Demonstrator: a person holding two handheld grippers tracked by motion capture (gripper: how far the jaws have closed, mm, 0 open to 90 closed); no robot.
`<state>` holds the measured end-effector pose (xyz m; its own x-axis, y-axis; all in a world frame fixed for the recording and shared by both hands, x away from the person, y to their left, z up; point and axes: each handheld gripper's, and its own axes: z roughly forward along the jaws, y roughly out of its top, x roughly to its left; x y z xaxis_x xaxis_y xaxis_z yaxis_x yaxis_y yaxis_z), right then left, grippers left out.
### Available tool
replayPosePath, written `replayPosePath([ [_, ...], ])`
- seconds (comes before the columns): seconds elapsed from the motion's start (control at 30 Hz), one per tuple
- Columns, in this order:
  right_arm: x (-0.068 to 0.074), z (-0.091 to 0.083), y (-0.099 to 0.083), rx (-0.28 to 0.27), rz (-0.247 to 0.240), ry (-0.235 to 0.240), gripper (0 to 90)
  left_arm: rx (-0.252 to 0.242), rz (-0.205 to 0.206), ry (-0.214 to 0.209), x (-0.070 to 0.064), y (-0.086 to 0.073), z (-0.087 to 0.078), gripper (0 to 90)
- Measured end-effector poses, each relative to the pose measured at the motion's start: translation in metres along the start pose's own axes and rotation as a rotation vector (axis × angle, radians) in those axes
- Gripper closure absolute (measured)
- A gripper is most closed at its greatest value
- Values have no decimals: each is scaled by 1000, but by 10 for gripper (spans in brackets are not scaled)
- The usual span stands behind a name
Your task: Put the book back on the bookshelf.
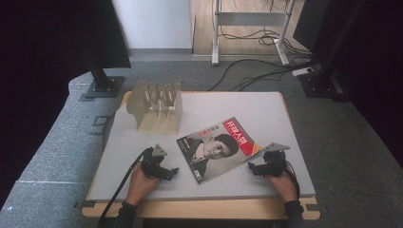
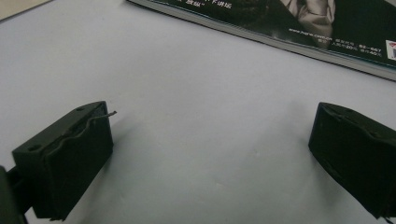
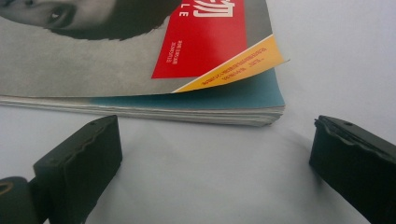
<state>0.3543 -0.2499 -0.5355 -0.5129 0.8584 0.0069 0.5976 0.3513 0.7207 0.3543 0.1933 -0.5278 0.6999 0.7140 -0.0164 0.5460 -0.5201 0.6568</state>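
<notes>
Grey table [image 1: 285,114] over carpet, bare toward 1 o'clock. Beige slotted rack [image 1: 157,107] at 11 o'clock, well apart from everything. Left gripper [image 1: 167,172] at 7 o'clock, jaws spread over bare surface. Magazine [image 1: 219,147] flat at centre, top cover corner curled. Right gripper [image 1: 254,168] at 5 o'clock, spread, near its edge.

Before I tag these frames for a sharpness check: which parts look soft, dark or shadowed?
High view: the far corners fall into deep black, while the table is evenly lit. Left gripper view: the magazine edge is dim and soft, with a faint shadow beside the left jaw. Right gripper view: the magazine's curled cover corner casts a shadow on the page beneath; both jaws look slightly blurred.
</notes>
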Motion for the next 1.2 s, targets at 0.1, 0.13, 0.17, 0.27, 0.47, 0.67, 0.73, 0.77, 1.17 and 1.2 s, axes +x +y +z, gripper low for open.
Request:
replayPosePath([
  [0.1, 0, 0, 0, 1, -1, 1, 16, -2, -5, -5, -1, 1, 0, 0],
  [0.13, 0, 0, 0, 1, -1, 2, 17, -4, -6, -14, -2, 1, 0, 0],
  [0.17, 0, 0, 0, 1, -1, 2, 17, -5, -5, -24, -2, 2, -1, 0],
  [0.27, -1, -2, 1, 12, -7, 2, 11, -11, 1, -39, -2, 5, -2, 0],
  [0.47, -1, -12, 4, -10, -12, 12, 12, -28, 14, -65, -5, 17, -6, 0],
  [0.67, 0, -16, 9, -18, -22, 22, 13, -21, 54, -80, -9, 36, -6, 0],
  [0.73, 1, -18, 10, -23, -24, 29, 10, -18, 72, -79, -10, 42, -4, 0],
  [0.77, 1, -18, 11, -26, -25, 28, 8, -14, 74, -82, -11, 46, -4, 0],
  [1.17, 5, -24, 36, -51, -54, 47, 3, -23, 129, -106, -11, 88, 13, 0],
  [1.2, 5, -24, 36, -51, -54, 47, 3, -23, 129, -106, -11, 88, 13, 0],
])
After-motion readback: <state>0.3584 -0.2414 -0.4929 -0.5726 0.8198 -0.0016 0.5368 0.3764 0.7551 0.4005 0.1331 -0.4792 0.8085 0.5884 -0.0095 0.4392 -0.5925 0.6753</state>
